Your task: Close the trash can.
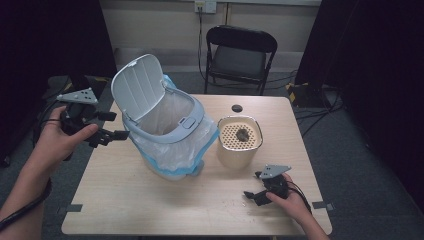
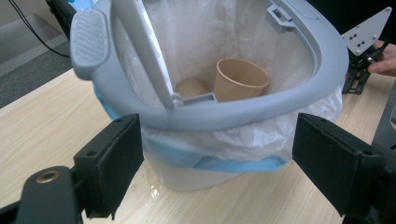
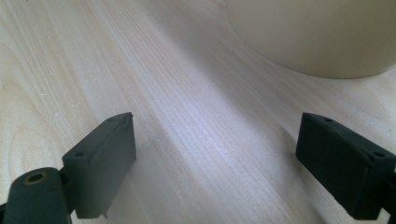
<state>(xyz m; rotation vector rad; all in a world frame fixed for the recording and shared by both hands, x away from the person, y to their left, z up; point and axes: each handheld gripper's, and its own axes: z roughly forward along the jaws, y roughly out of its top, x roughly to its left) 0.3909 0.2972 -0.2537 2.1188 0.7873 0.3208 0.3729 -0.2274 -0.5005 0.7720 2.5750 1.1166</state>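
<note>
Sitting left of centre in the high view, the bin is tilting toward the camera, its ribbed grey-white lid standing open at the upper left. A smooth grey rim is ringing its mouth, and a thin, crinkled white liner with a blue edge is spilling over the pale body. The left gripper is hovering just left of the bin, its jaws gaping wide and holding nothing. The right gripper is resting low at the lower right on the table, jaws likewise spread wide and empty.

Looking into the bin, the left gripper view is showing what the high view is hiding: a tan paper cup lying tilted inside the liner, with a rounded brown lump beside it.

At centre right of the high view, a cream pot with a perforated round top is standing just beside the bin. The right gripper view is showing its smooth curved wall at the upper right, above the pale wood grain.
</note>
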